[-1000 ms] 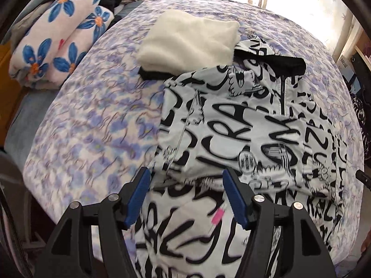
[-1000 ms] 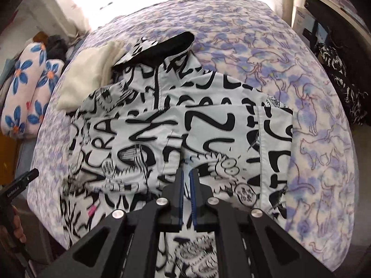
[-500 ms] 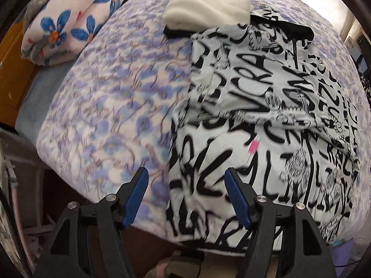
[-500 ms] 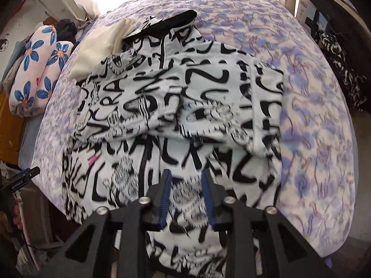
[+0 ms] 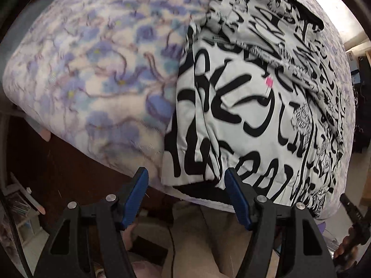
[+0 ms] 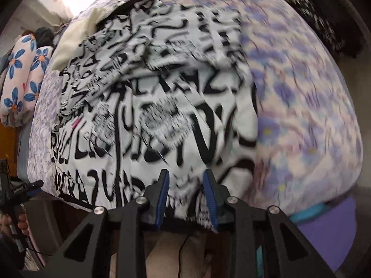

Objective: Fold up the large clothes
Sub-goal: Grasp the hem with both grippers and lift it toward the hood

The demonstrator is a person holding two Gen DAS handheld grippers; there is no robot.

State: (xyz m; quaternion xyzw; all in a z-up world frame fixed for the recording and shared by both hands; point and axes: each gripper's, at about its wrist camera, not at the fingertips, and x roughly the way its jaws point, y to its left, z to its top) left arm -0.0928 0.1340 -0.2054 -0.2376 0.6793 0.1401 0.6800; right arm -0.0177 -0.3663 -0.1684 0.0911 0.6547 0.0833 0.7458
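Bed [image 5: 92, 69] | jacket [image 5: 243, 106] hem at near edge, just ahead of both grippers | left [image 5: 186, 197] fingers wide apart, empty | right [image 6: 186, 195] fingers just opened, part-open over hem, gripping nothing.

I am in a home bedroom: a bed under a purple-and-white flowered blanket [image 5: 97, 64] fills my view, rolled pink bedding with blue flowers [image 6: 20, 69] lies at its far side, and daylight falls in behind.
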